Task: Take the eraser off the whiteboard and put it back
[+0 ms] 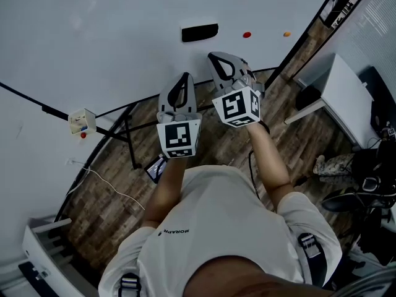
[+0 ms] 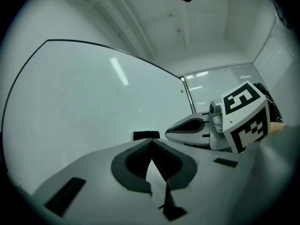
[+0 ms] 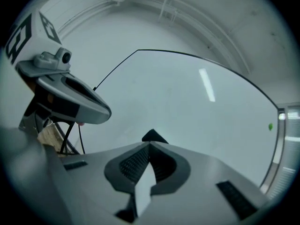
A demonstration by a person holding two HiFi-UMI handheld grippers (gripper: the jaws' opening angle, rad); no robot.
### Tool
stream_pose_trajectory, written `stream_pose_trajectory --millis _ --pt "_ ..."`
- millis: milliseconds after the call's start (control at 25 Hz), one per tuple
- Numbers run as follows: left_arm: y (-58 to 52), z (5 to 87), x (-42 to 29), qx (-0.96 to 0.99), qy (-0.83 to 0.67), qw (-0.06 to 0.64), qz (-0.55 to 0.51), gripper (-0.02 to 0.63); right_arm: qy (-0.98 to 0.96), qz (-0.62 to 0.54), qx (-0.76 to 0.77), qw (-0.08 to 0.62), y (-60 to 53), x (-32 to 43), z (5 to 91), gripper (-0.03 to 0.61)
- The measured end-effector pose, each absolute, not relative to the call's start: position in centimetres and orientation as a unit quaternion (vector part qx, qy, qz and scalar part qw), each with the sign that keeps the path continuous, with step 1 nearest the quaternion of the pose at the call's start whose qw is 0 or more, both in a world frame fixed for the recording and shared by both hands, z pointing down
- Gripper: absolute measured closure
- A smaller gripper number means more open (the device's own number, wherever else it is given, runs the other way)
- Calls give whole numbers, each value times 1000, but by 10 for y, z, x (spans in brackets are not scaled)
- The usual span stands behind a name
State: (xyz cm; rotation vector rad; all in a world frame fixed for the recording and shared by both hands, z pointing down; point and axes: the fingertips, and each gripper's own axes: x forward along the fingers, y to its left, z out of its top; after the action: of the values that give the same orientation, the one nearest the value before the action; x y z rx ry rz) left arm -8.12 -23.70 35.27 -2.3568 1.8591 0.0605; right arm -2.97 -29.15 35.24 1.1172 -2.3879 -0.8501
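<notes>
We face the whiteboard [image 1: 111, 36] with a hand-held gripper in each hand, both raised side by side toward the black eraser [image 1: 199, 32], which sits on the board's face above them. The eraser is a short bar whose long axis runs left to right across the head view, its ends pointing toward the board's two sides. In the left gripper view it also lies level, a dark strip just past the jaw tips. The left hand-held gripper [image 1: 183, 78] is clenched, pads together with nothing between them, and sits below and to the left of the eraser, clear of it. The right hand-held gripper [image 1: 215, 56] is likewise clenched and empty, its tip just below the eraser with a strip of white board showing between the two. In its own view the eraser appears as a tilted dark wedge behind the closed jaws. A red magnet [image 1: 247, 34] and an orange magnet [image 1: 287, 34] dot the board to the eraser's right.
</notes>
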Motion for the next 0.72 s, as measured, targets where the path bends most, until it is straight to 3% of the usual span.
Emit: stream_pose_trajectory --millis 720 --pt "-235 357 -79 -785 616 64 21 612 -893 -130 428 54 -272 -25 354 566"
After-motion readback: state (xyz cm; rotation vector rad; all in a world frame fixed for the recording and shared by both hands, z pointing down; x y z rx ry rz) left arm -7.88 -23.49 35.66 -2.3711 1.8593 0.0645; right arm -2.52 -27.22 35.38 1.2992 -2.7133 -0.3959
